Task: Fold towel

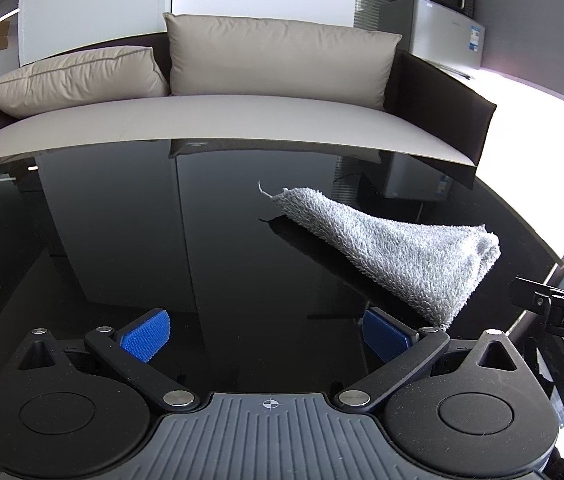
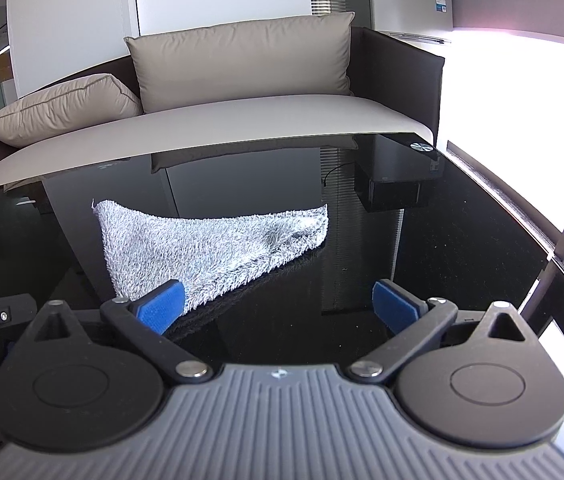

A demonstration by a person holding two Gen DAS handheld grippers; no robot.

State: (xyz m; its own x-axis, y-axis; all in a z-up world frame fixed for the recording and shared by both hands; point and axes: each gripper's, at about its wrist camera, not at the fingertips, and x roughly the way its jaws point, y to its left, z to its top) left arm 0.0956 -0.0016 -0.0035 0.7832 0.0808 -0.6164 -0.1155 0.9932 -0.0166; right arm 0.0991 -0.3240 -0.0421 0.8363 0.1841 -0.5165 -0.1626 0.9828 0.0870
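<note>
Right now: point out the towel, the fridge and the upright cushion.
towel (image 2: 202,244), right wrist view, middle of its fluffy top.
fridge (image 1: 445,40), left wrist view, front door.
upright cushion (image 1: 278,56), left wrist view, centre of its face.

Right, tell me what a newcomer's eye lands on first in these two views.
First, the fluffy grey terry towel, lying folded on the glossy black glass table, pale against the dark top. Next, the blue-padded left tongs and right tongs, both spread wide and empty near the towel. Behind the table, beige cushions sit on a dark-framed sofa.
</note>
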